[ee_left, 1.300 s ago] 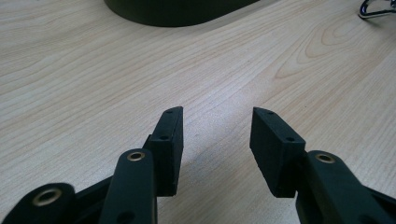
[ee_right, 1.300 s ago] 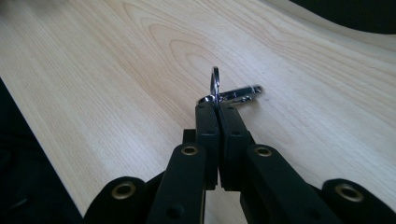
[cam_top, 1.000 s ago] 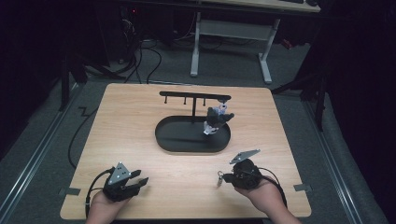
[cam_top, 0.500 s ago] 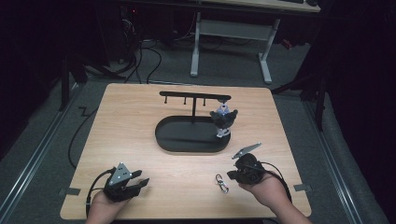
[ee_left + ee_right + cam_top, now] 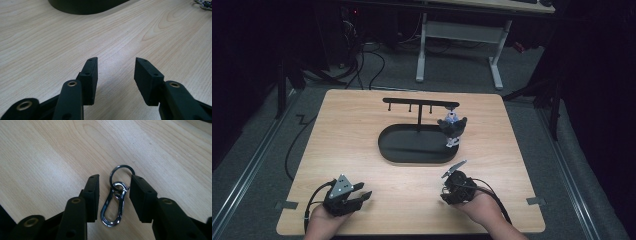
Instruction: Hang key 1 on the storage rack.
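Observation:
A silver carabiner clip (image 5: 113,207) with a key ring (image 5: 121,173) lies flat on the wooden table (image 5: 362,125). My right gripper (image 5: 113,180) stands over it near the front right (image 5: 447,189). Its jaws have just been opening. The clip sits in the gap between them, and neither pad touches it. At the front left my left gripper (image 5: 363,196) rests low, open, with only bare wood between its pads (image 5: 116,62). A black rack with an oval base (image 5: 412,150) holds a small toy figure (image 5: 452,127), which hangs from the right end of its bar.
The rack's bar (image 5: 419,102) carries several small hooks. The edge of the black base (image 5: 87,5) lies ahead of the left gripper, and a bit of the metal clip (image 5: 203,3) shows at the far right. Beyond the table stand a white desk frame (image 5: 457,30) and cables on the floor.
My right gripper has slid left and down over the clip, which lay beside its tips before. The hanging figure has swung slightly to the right. The left gripper stays put.

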The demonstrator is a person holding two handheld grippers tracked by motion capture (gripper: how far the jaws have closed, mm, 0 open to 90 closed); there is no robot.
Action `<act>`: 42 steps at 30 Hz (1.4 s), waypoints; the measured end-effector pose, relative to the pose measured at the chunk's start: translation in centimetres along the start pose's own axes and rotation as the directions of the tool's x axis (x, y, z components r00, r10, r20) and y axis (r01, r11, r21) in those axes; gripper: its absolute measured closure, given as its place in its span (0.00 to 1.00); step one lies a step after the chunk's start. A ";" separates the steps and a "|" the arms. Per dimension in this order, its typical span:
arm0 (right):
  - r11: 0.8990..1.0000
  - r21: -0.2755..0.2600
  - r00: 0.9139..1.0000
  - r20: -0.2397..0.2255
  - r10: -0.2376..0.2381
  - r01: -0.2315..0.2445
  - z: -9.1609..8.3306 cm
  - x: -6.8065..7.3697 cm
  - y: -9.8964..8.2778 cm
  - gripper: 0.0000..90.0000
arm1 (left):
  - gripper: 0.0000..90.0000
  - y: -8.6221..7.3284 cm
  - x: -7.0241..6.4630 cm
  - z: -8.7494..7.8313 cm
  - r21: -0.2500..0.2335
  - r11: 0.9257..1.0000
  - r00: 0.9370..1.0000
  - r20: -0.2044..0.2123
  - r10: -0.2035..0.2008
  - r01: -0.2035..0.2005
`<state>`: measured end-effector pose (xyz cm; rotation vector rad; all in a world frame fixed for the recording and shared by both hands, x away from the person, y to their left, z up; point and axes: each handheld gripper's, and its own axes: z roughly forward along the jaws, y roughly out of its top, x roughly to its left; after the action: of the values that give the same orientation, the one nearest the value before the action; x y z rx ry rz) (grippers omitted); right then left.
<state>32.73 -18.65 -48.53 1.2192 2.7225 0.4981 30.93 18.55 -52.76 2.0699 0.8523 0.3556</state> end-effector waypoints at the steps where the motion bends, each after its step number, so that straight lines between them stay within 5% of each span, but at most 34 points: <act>1: 1.000 0.000 1.000 0.000 0.000 0.000 0.0 0.0 0.0 0.65 | 0.61 0.0 0.0 0.0 -0.001 1.000 1.000 0.000 -0.002 0.002; 6: 0.999 0.031 0.998 0.053 -0.038 0.037 0.8 0.4 0.4 0.68 | 0.61 0.0 0.0 0.0 -0.004 1.000 1.000 -0.001 -0.002 0.002; 8: 0.998 0.035 0.997 0.066 -0.047 0.045 1.0 0.4 0.4 0.77 | 0.61 0.0 0.0 0.0 -0.001 1.000 1.000 0.000 -0.001 0.001; 11: 0.999 0.016 0.998 0.051 -0.028 0.027 0.7 0.1 0.4 0.81 | 0.61 0.0 0.0 -0.1 -0.001 1.000 1.000 0.000 -0.001 0.001; 34: 0.999 0.033 0.999 0.031 -0.017 0.016 0.8 0.1 0.7 0.72 | 0.61 0.0 0.0 0.0 0.000 1.000 1.000 0.007 0.003 -0.003; 42: 1.000 0.008 0.999 0.038 -0.021 0.021 0.3 0.1 0.8 0.94 | 0.61 0.0 0.0 0.0 0.002 1.000 1.000 0.008 0.003 -0.003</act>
<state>33.31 -18.03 -48.53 1.1882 2.7048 0.4580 30.92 18.52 -52.74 2.0734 0.8450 0.3487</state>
